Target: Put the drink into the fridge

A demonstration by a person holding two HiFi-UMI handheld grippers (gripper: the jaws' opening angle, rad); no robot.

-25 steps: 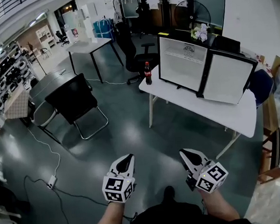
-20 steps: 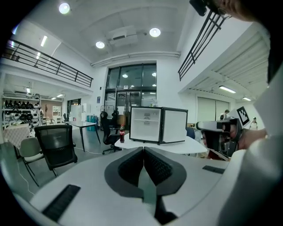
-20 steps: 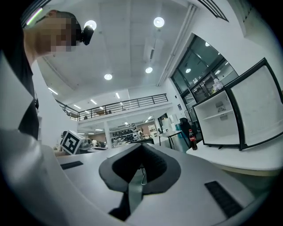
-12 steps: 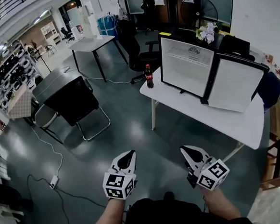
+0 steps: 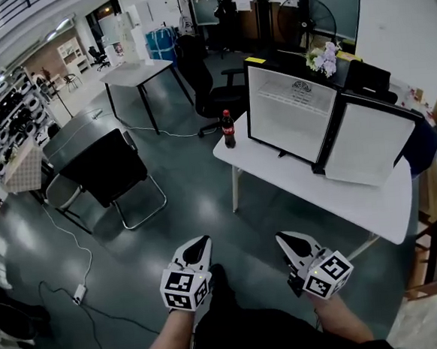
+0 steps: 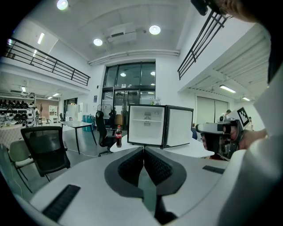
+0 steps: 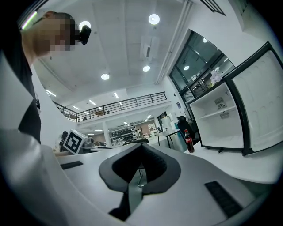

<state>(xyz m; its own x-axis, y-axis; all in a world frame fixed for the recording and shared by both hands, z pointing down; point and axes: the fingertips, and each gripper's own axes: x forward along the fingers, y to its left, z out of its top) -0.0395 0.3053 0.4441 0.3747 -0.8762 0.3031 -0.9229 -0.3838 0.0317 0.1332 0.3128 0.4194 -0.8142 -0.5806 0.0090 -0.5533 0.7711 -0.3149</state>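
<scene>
Facing drink [image 5: 228,128] upright, cap up, just left of fridge [image 5: 288,115].
Left gripper [image 5: 201,243], right gripper [image 5: 282,237] closed tight, empty, well short of it.

Round ceiling lamps [image 6: 154,29] give bright, even light, leaving soft glare patches on the dark floor [image 5: 198,208] and faint shadows under the bench [image 5: 356,197]. Both gripper views bulge strongly toward black corners, and nearby surfaces look soft.

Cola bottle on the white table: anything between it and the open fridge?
Nothing visible. The dark cola bottle stands left of the black mini fridge, door open; the white tabletop between is bare.
</scene>
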